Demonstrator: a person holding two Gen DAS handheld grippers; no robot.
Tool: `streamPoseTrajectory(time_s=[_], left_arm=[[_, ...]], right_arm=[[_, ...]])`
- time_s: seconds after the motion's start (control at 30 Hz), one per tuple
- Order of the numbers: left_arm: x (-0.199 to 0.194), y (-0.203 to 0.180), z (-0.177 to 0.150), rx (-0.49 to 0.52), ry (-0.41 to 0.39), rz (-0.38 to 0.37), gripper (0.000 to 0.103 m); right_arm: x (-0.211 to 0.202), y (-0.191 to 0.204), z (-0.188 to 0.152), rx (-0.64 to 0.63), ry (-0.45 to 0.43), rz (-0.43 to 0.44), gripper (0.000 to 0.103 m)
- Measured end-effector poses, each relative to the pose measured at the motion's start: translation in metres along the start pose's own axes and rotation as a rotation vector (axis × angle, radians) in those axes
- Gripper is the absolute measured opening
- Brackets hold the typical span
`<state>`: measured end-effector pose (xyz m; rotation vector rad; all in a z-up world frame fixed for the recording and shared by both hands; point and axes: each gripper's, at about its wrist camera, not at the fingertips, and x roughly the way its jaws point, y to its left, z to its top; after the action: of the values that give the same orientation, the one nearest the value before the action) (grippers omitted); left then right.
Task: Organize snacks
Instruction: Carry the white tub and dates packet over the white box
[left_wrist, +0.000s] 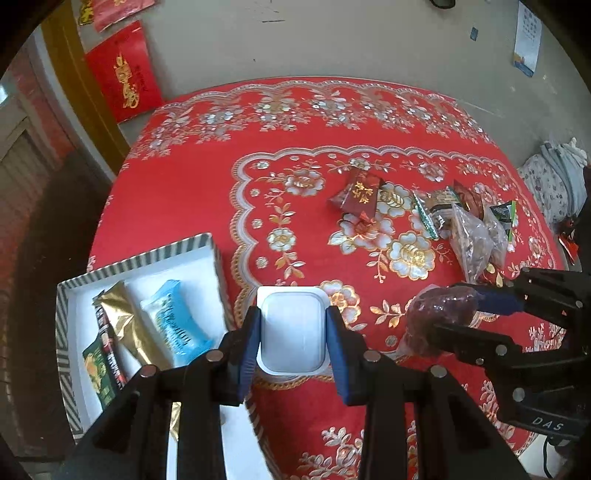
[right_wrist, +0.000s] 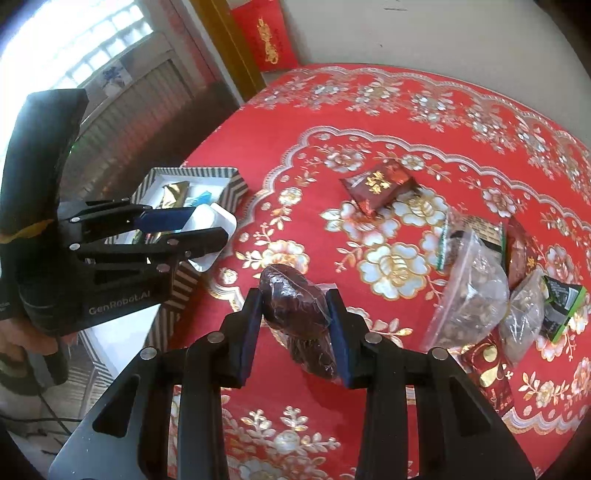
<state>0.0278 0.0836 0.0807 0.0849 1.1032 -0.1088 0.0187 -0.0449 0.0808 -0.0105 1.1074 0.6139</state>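
Observation:
My left gripper (left_wrist: 293, 328) is shut on a white plastic cup snack (left_wrist: 293, 328) and holds it just right of the striped box (left_wrist: 70, 332); both also show in the right wrist view, the cup (right_wrist: 216, 221) at the box (right_wrist: 236, 182). The box holds a blue packet (left_wrist: 177, 321), a gold packet (left_wrist: 125, 317) and a green packet (left_wrist: 98, 373). My right gripper (right_wrist: 295, 325) is shut on a clear bag of dark red dates (right_wrist: 295, 314), above the red cloth. That bag shows in the left wrist view (left_wrist: 439, 314).
Loose snacks lie on the red floral tablecloth (left_wrist: 184, 192): a dark red packet (left_wrist: 360, 195), clear bags of nuts (right_wrist: 472, 295), green-edged packets (right_wrist: 561, 306) and a red-gold packet (right_wrist: 495, 373). The table's left edge runs beside the box.

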Motion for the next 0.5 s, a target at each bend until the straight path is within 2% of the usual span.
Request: streamPoseTrajectory(time_s=[0.5], left_arm=[[-0.025, 0.042, -0.021, -0.078, -0.028, 0.041, 0.037]], right_arm=[[0.005, 0.049, 0.015, -0.084, -0.009, 0.042, 0.034]])
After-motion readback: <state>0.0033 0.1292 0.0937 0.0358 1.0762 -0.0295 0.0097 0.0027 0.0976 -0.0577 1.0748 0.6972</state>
